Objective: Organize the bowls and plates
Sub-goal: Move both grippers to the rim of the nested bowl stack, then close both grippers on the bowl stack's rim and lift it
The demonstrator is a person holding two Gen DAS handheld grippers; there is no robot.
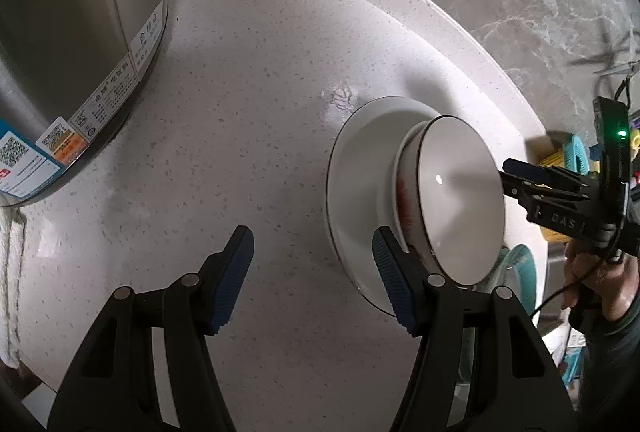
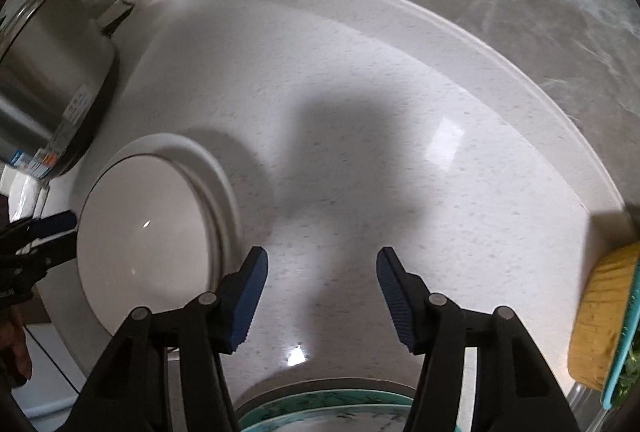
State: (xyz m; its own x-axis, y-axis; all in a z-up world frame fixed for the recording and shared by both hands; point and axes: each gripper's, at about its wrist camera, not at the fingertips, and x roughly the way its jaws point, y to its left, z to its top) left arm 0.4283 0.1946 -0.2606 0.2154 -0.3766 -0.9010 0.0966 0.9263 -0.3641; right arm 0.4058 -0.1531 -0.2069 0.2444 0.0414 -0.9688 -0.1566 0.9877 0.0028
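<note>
The white bowl (image 1: 460,200) sits in a white plate (image 1: 360,168) on the speckled bench (image 1: 240,112), at three o'clock from the left tool (image 1: 312,280). Both are stiff, glazed, slippery, breakable: grip at the rim. Both tools, including the right tool (image 2: 320,296), gape, released and holding nothing.

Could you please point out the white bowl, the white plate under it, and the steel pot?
white bowl (image 1: 460,200), left wrist view, inner surface.
white plate (image 1: 360,152), left wrist view, bare rim.
steel pot (image 1: 60,12), left wrist view, side wall.
</note>
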